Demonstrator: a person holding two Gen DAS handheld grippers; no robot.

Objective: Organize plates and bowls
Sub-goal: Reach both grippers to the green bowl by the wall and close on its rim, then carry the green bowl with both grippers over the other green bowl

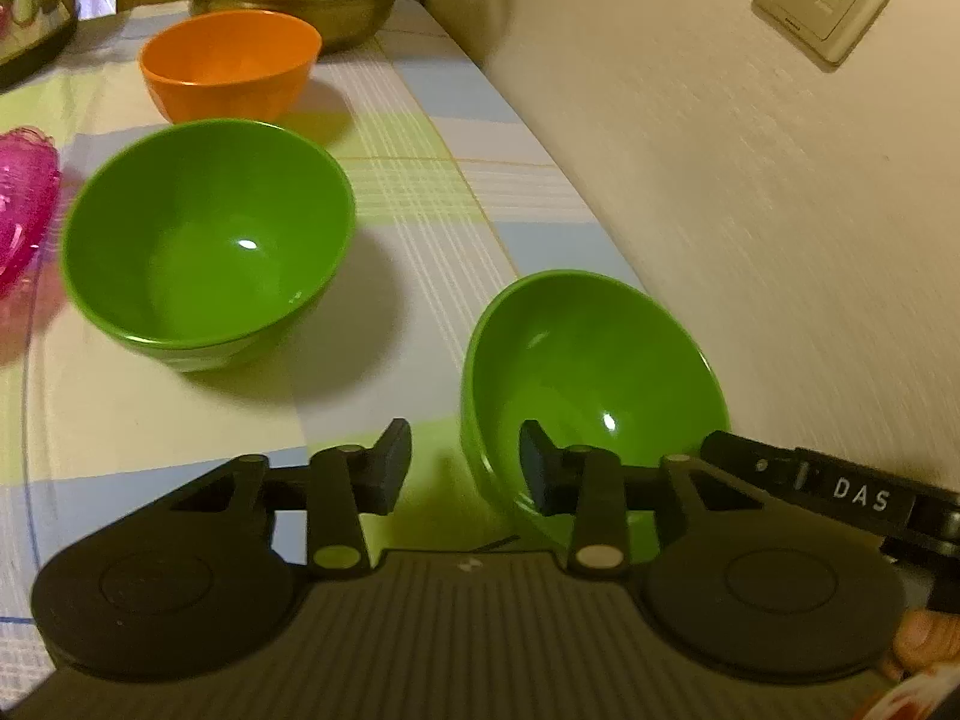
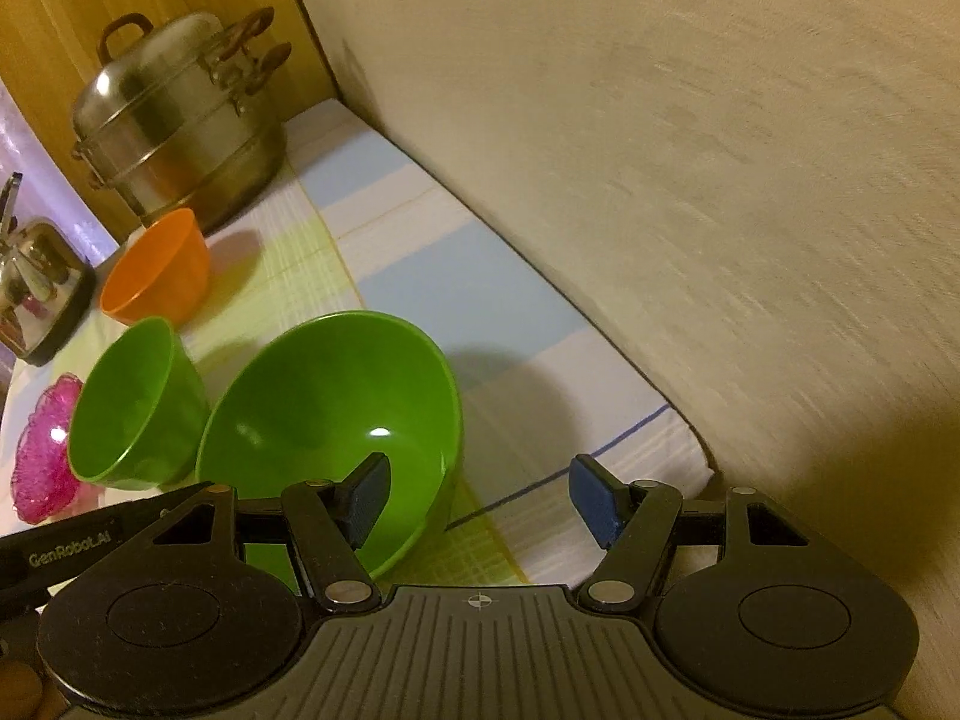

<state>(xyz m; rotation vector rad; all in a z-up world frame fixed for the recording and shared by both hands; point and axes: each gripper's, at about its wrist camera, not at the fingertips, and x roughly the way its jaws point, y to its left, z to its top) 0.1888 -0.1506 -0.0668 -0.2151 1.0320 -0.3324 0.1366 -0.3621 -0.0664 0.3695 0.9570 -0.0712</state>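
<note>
Both hand-held grippers, left [image 1: 465,465] and right [image 2: 480,498], spread wide, straddle the tilted glossy green plastic bowl [image 1: 591,372]; next, clamp its rim.

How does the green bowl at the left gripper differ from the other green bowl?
The near green bowl is tilted with its rim between the left gripper's jaws; the far green bowl sits upright on the tablecloth, untouched, beside the orange bowl. Both are empty.

wall [image 2: 690,150]: blocks right | cloth strip [image 2: 480,276]: free | green bowls [image 1: 207,240]: block left
</note>
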